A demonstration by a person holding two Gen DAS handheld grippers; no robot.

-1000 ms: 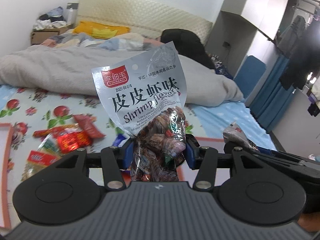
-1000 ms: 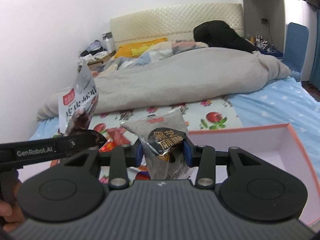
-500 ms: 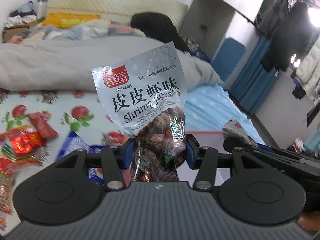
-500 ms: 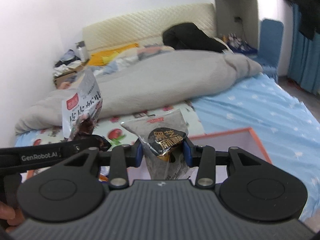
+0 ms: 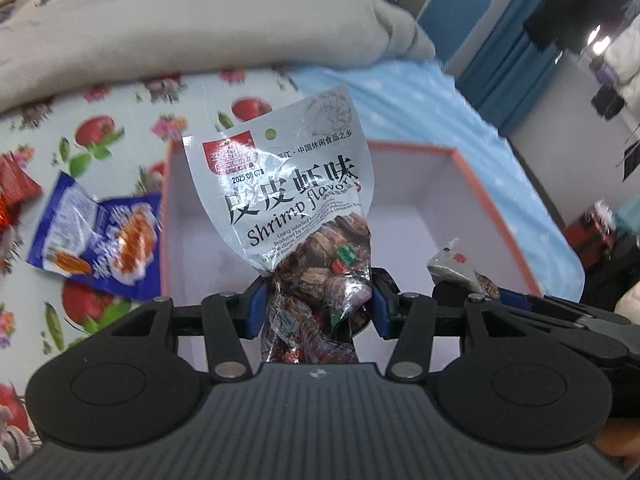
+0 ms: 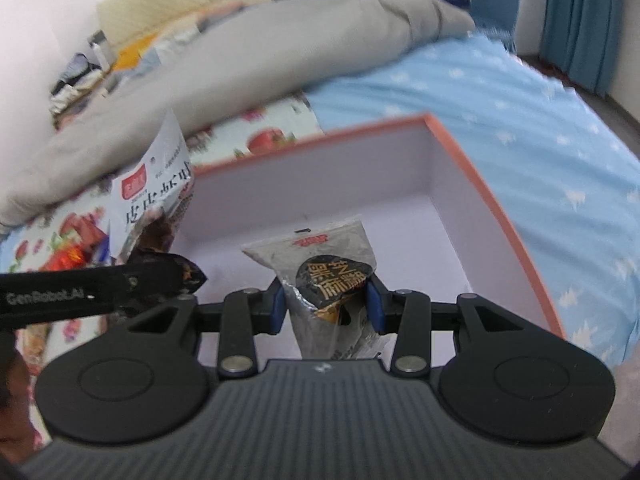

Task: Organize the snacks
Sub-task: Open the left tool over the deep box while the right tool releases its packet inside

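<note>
Finding: in the last second both of your tools have swung away from the bed's headboard end and down toward the shallow white cardboard box with the orange-pink rim (image 5: 494, 196). A second ago that box showed only as an edge at the frame margins; now its pale interior fills the middle of both wrist views.

Left gripper (image 5: 316, 307): the blue pads are closed on the lower, filled part of the silver foil shrimp-flavour snack bag (image 5: 296, 216), which stands upright above the near-left part of the box. The grip point has not shifted on the bag over the second.

Right gripper (image 6: 326, 306): the pads are clamped on the grey foil snack packet with the black-and-gold label (image 6: 326, 268), held upright over the box floor nearer the near wall than the far one. Its seating is likewise unchanged.

Outside the box, beyond its left wall: a blue crinkled snack wrapper (image 5: 96, 236) lies on the fruit-print sheet (image 5: 100, 136), not yet collected.

Assessment: you appear to be in the delivery phase, both packets positioned for release into the box. Whether either packet bottom touches the box floor cannot be told from these views. Loose items beside the box suggest further trips remain
</note>
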